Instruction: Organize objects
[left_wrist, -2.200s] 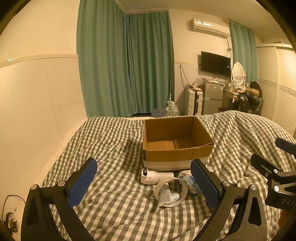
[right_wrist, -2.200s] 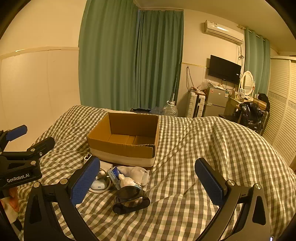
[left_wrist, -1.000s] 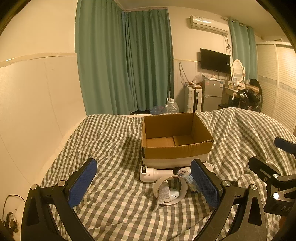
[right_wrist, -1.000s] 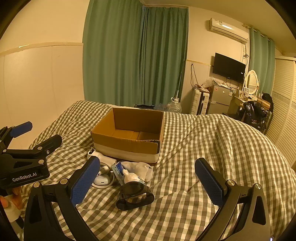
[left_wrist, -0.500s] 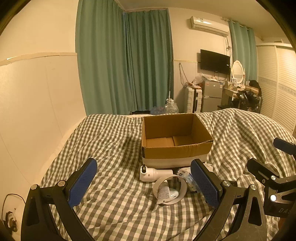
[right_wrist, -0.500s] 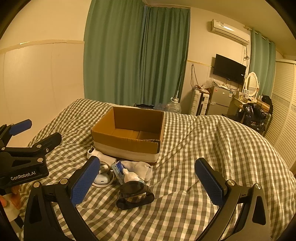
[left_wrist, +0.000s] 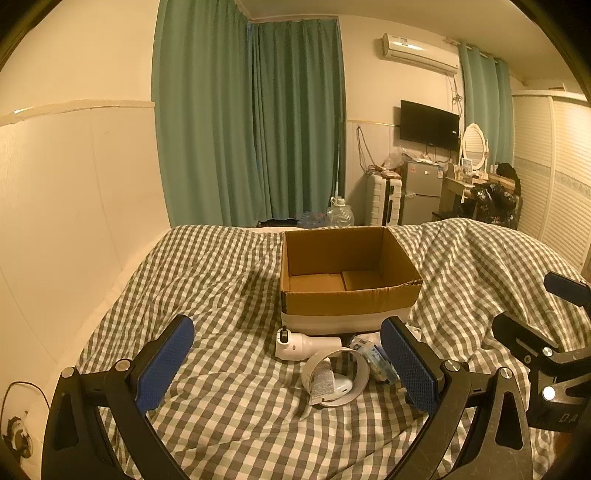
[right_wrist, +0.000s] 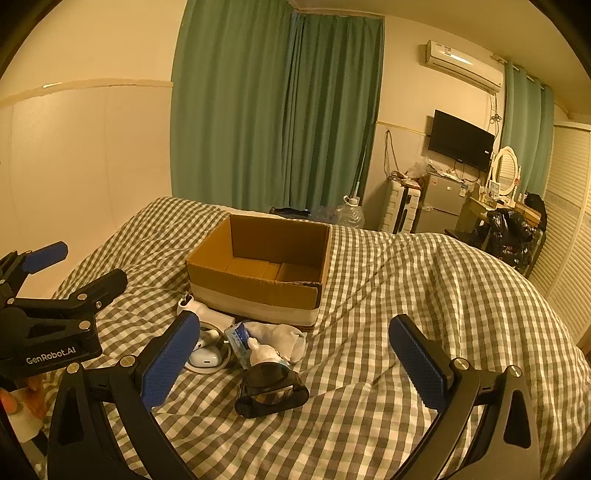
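Bed (left_wrist: 229, 280) with checked cover fills the lower half of both views. Cardboard box (left_wrist: 347, 295) sits centre frame in the left wrist view, open top, nothing visible inside; in the right wrist view it's centre-left.

Clutter is bunched just in front of the box's near wall:
- white handheld device (left_wrist: 306, 345), lying flat, long axis roughly left-right in frame, parallel to the box wall and just beside it
- white ring (left_wrist: 336, 376) lying with a small white case (left_wrist: 341, 386) and a packet inside it
- crumpled white cloth (right_wrist: 280, 338) and a small bottle (right_wrist: 258, 350), centre of the right wrist view
- dark goggle-like item (right_wrist: 271, 387), nearest the right camera, lower centre

Left gripper (left_wrist: 288, 365): jaws spread wide, nothing between them. Right gripper (right_wrist: 295, 365): same, wide and empty. Neither touches anything.

Key relation: pile lies ahead of and below both tools, box directly behind it. In the left wrist view the ring and device sit right of centre, close to the right-hand finger (left_wrist: 408, 365). In the right wrist view the goggle-like item sits between the fingers, left of centre.

My read: nothing boxed yet. The right looks better lined up on the goggle-like item, the left on the ring or device. Device needs a grip across its short axis.
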